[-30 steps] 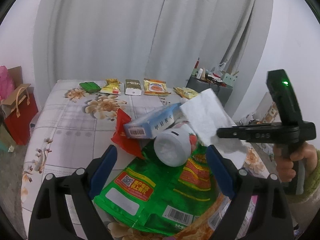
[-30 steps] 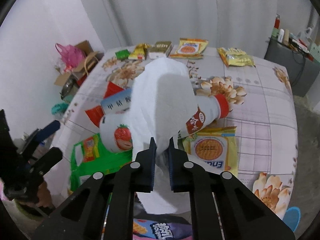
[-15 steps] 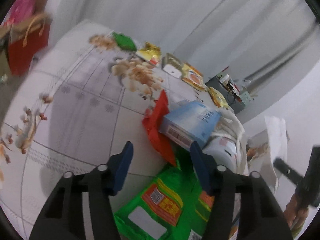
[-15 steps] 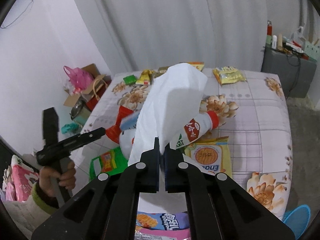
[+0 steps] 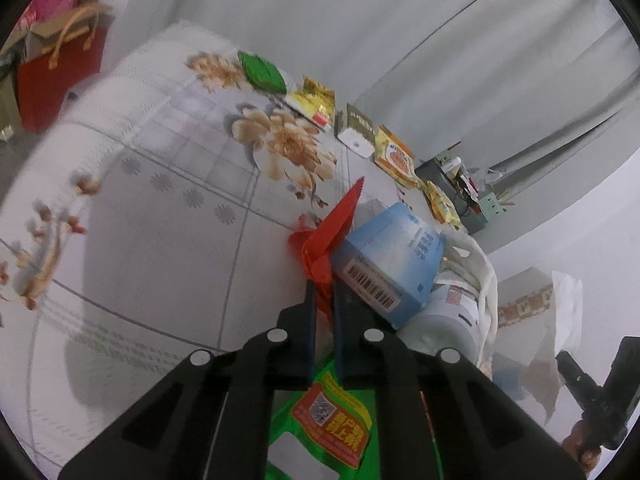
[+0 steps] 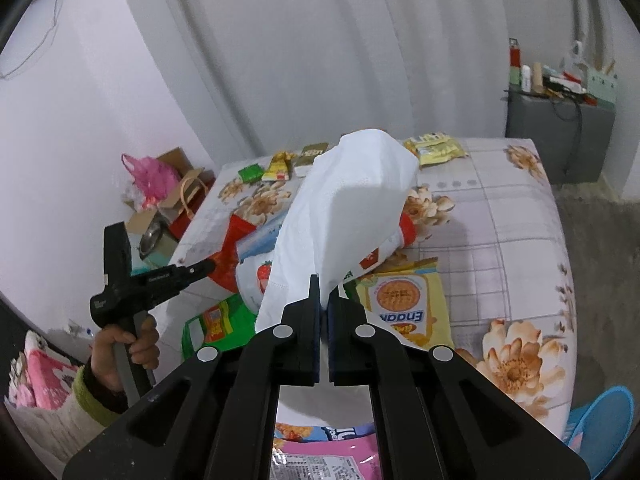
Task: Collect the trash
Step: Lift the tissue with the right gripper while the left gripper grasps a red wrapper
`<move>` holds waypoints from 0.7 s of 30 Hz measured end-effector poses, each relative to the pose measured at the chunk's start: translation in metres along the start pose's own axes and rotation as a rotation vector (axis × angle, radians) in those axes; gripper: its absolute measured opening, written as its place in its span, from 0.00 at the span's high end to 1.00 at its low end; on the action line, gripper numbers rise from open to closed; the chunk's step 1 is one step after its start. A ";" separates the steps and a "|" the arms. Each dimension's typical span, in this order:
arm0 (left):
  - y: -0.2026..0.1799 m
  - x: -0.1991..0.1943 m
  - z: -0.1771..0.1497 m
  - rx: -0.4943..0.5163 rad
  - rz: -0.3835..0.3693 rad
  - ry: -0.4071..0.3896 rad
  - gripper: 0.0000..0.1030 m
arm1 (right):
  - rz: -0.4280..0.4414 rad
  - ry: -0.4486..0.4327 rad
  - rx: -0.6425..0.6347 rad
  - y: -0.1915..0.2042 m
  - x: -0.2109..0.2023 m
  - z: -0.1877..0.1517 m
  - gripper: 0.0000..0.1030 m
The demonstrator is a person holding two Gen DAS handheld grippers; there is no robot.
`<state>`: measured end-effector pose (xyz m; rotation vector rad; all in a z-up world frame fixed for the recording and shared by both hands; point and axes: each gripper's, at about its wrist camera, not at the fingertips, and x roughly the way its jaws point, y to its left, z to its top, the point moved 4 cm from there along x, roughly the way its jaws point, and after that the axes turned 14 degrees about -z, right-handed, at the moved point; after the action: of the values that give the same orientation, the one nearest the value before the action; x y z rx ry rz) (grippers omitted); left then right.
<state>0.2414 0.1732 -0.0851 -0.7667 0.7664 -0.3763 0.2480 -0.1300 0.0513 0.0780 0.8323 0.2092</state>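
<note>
While both grippers hold trash above the pile: a two-handed lift in progress.

Item one, red wrapper [image 5: 326, 240]: nipped at its lower edge as the left gripper [image 5: 321, 300] closes, jaws narrow; its far end stands up ahead of the fingertips, with the blue box [image 5: 390, 258] leaning on it just to that gripper's right. Item two, white tissue [image 6: 352, 208]: clamped tight in the right gripper [image 6: 323, 300], billowing up ahead of the tips above the strawberry bottle [image 6: 264, 276]. Handling note: draw the wrapper out slowly toward the gripper's left, away from the box, or box and bottle will likely tumble; keep the tissue raised clear. Beneath: green bag [image 5: 332, 432], yellow biscuit packet [image 6: 400, 304], flowered desk [image 5: 160, 240].
</note>
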 end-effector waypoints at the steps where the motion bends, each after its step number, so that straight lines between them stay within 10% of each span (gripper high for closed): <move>1: -0.002 -0.004 0.000 0.013 0.011 -0.011 0.95 | 0.001 -0.003 0.011 -0.002 -0.001 0.000 0.99; 9: -0.024 -0.037 0.005 0.140 0.094 -0.127 0.95 | 0.006 -0.032 0.089 -0.020 -0.014 -0.001 0.99; 21: -0.095 -0.096 -0.005 0.330 0.014 -0.272 0.96 | -0.028 -0.106 0.256 -0.058 -0.054 -0.021 0.99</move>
<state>0.1695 0.1609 0.0282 -0.4883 0.4385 -0.3656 0.2055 -0.1985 0.0678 0.3149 0.7506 0.0708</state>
